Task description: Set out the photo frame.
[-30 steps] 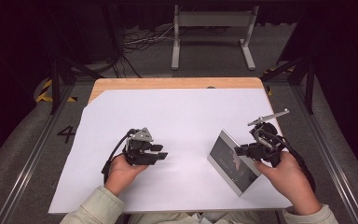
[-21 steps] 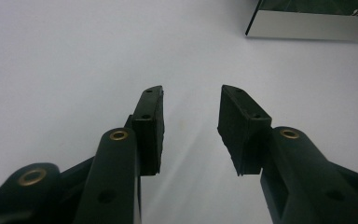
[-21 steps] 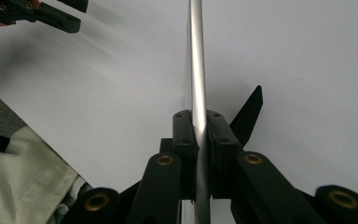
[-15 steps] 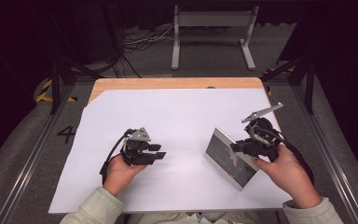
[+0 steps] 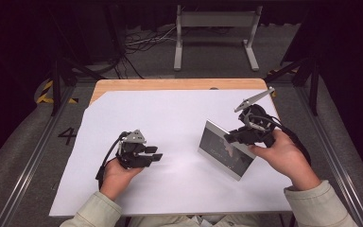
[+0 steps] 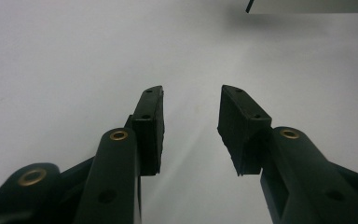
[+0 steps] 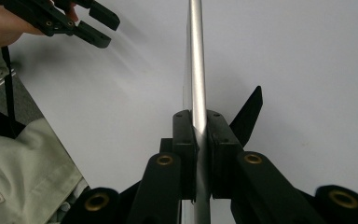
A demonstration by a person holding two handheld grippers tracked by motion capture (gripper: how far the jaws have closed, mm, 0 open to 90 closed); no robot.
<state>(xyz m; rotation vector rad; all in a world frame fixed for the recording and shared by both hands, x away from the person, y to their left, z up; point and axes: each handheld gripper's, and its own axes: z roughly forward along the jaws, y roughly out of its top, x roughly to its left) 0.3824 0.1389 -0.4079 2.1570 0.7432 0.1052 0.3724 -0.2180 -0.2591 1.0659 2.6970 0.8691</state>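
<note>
Room: dark, with a grey floor, cables (image 5: 144, 42) and a grey metal stand (image 5: 216, 33) beyond the far edge of the bench (image 5: 170, 84).
Bench: wooden top, almost wholly covered by a white sheet (image 5: 170, 123); a painted "4" (image 5: 67, 135) marks the floor at its left.
Frame: a flat picture frame (image 5: 224, 150) with a silver rim and dark glass, right of centre; it is tilted, its near right corner low over the sheet and its far edge raised. In the right gripper view its silver edge (image 7: 196, 70) runs straight away from the camera.
Right claw (image 5: 234, 139): closed on the frame's right edge, one black pad on each face (image 7: 197, 154); a black stand flap (image 7: 248, 114) juts from the frame's back, to the right of the pads.
Left claw (image 5: 156, 156): open, nothing between its pads (image 6: 191, 130); it is low over bare sheet, left of centre, pointing toward the frame and well apart from it. A corner of the frame (image 6: 307, 5) shows at the top of the left gripper view.
Person: pale green sleeves (image 5: 92, 213) enter from the near edge, one hand on each gripper.
</note>
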